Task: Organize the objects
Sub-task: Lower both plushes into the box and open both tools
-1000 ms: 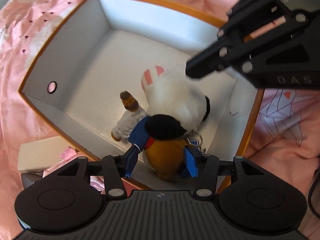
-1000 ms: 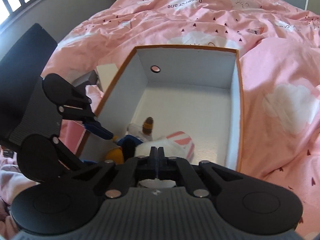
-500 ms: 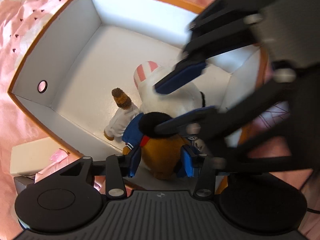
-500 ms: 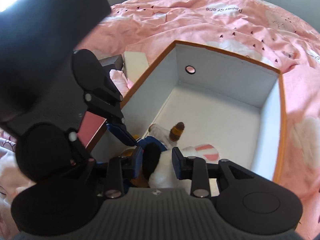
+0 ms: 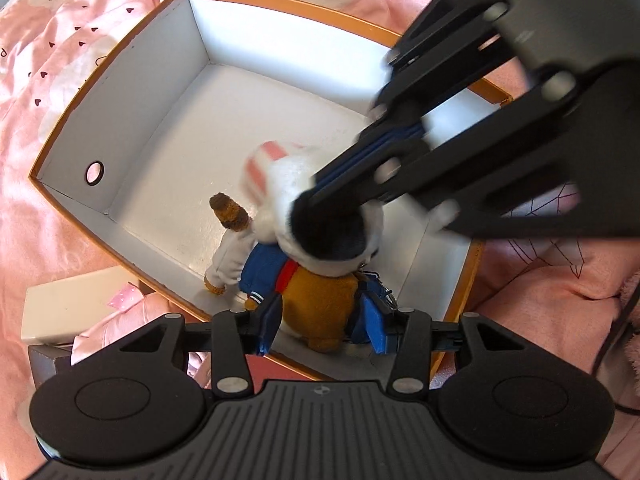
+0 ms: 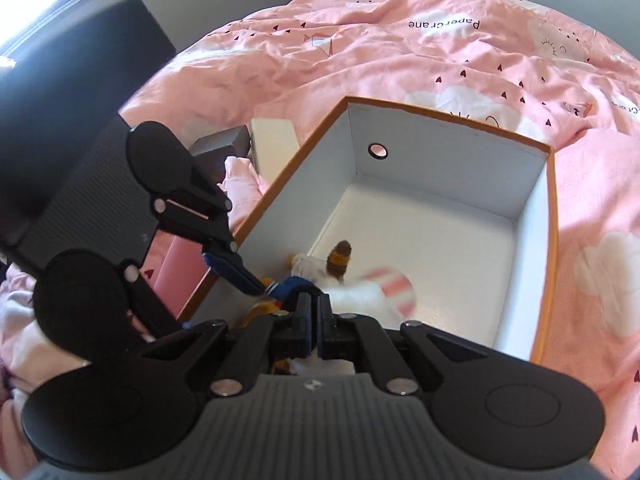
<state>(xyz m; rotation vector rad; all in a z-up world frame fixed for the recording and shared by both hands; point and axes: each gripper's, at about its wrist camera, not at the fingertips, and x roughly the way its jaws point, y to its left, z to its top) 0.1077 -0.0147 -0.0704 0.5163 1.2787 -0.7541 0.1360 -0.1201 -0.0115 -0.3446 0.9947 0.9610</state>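
Plush toys being settled in a box on the bed

The pink quilted bed (image 6: 400,64) carries the orange-rimmed white cardboard box (image 5: 120,92); in its near corner, left tongs (image 5: 320,328) pinch the brown plush doll (image 5: 320,300), right tongs (image 6: 314,312) pressed together against the white plush toy (image 5: 288,184).

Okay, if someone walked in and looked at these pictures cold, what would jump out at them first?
Probably the orange-rimmed white box on the pink bedspread, with plush toys piled in its near corner. Next, the two black grippers: the left gripper straddles the brown plush, while the right gripper, shut, pokes the white one.
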